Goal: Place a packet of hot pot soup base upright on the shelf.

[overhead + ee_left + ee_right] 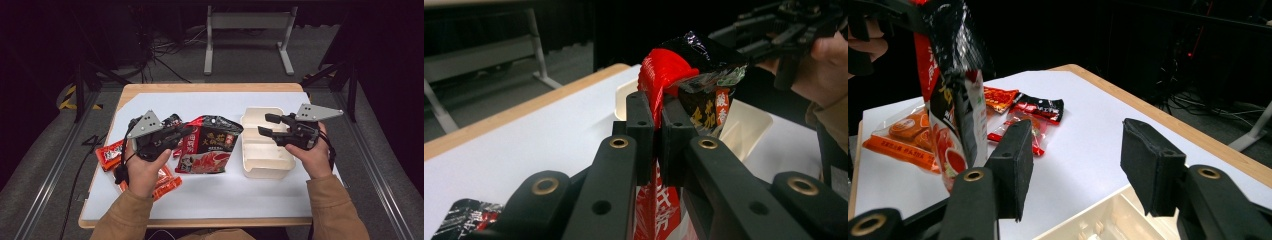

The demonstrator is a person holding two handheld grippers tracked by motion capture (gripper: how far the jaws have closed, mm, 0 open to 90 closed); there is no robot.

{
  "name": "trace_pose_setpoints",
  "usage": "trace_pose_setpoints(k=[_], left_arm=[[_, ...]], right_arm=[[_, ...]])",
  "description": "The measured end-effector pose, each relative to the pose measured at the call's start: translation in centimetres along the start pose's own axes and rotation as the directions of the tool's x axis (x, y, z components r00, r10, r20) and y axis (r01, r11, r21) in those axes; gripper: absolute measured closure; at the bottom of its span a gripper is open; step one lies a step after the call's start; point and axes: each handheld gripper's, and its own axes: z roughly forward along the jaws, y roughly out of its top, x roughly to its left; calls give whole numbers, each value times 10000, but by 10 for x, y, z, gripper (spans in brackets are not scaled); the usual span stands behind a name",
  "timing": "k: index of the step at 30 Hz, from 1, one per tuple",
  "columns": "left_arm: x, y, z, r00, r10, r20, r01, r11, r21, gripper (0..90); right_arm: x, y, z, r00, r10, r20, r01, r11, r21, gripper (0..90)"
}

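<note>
A large red and black snack bag (212, 150) hangs lifted between my two hands, its lower end near the white mat. My left gripper (184, 132) is shut on the bag's red side edge. The left gripper view shows that edge pinched between the two pads (640, 125), with the bag (696, 70) rising above them. My right gripper (264, 124) hovers open above a white plastic container (265, 167), apart from the bag. In the right gripper view the jaws (1075, 160) stand wide with nothing between them. There the bag (950, 100) hangs at the left and the container (1098, 222) lies below.
Several small snack packets lie on the mat's left side: an orange one (167, 182), a red one (107, 152) and a black and red one (1040, 107). The white mat (225, 192) covers a wooden table (200, 87). A grey stand (247, 30) stands beyond it.
</note>
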Motion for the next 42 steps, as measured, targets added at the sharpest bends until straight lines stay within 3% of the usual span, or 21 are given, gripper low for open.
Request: trace_pose_setpoints(k=[6, 10, 13, 21, 30, 35, 42], left_arm=[[-1, 0, -5, 9997, -61, -217, 48, 9980, -624, 859], [-1, 0, -7, 9996, -124, -241, 101, 9958, -909, 860], [-1, 1, -6, 9997, -154, -162, 139, 9959, -890, 860], [-2, 1, -3, 9998, -158, -103, 149, 9969, -768, 859], [-3, 1, -1, 9999, -156, -1, 155, 9978, -644, 859], [-3, 0, 0, 9999, -141, 41, 143, 9982, -591, 858], [-4, 0, 2, 9999, -113, 47, 115, 9986, -518, 858]], right_arm=[[3, 2, 2, 9999, 7, -118, -7, 10000, 48, 458], [7, 3, 9, 9974, 249, -681, -239, 9996, 144, 436], [15, 9, 16, 9928, 168, -1188, -158, 9998, 98, 419], [31, 25, 32, 9814, 87, -1918, -82, 10000, 34, 416], [38, 35, 54, 9778, -51, -2093, 149, 9989, 454, 452], [38, 36, 64, 9765, 112, -2152, 40, 9975, 701, 490], [39, 36, 74, 9684, 322, -2473, -131, 9968, 786, 527]])
